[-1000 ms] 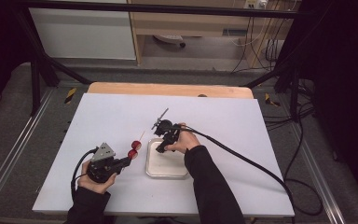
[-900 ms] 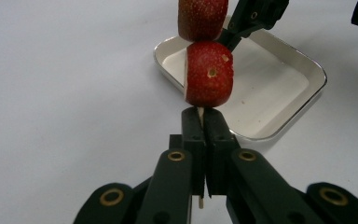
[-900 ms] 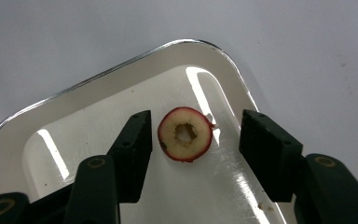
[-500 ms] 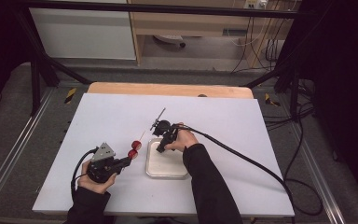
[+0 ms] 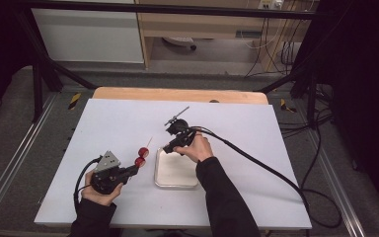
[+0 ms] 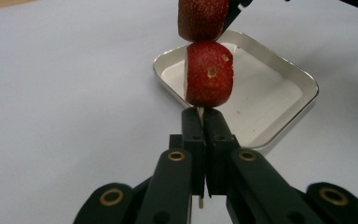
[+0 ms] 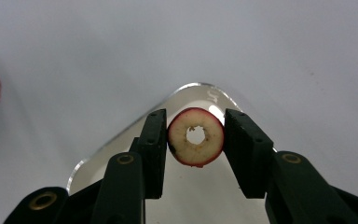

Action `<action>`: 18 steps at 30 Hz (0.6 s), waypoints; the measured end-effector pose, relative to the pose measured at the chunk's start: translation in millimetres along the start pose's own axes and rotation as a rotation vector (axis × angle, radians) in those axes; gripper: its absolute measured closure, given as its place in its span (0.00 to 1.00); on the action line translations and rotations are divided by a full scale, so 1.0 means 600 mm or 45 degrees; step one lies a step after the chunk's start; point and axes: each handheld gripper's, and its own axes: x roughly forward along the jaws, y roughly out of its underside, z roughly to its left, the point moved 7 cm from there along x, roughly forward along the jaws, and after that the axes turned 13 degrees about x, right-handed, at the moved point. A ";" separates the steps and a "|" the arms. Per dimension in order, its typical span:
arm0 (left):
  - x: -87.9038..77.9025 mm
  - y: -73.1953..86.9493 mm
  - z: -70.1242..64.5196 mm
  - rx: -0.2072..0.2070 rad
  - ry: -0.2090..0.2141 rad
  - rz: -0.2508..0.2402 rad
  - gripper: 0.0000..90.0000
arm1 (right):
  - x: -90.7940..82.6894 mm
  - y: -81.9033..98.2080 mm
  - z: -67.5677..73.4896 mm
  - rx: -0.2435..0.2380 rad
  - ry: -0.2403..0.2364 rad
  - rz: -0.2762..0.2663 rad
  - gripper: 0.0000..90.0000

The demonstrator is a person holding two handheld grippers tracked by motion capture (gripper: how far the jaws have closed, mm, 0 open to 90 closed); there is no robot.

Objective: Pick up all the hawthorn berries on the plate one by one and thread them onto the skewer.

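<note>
My left gripper is shut on the base of a thin wooden skewer. Two red strawberry pieces are threaded on it, a lower one and an upper one. My right gripper hovers over the far left corner of a shallow metal tray. Its jaws have just been closing and now press on a round red-skinned fruit slice with a hole through its middle.
The white tabletop has a wooden strip along its far edge. A thick black cable trails from the right gripper across the table to the right. Dark frame posts and loose cables lie beyond the table.
The right gripper has risen slightly above the tray's corner with the slice between its jaws. The left gripper and skewer have stayed in place.
</note>
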 end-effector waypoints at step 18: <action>0.000 -0.020 -0.034 -0.048 -0.018 -0.064 0.98 | -0.098 0.035 0.012 0.523 -0.366 -0.750 0.68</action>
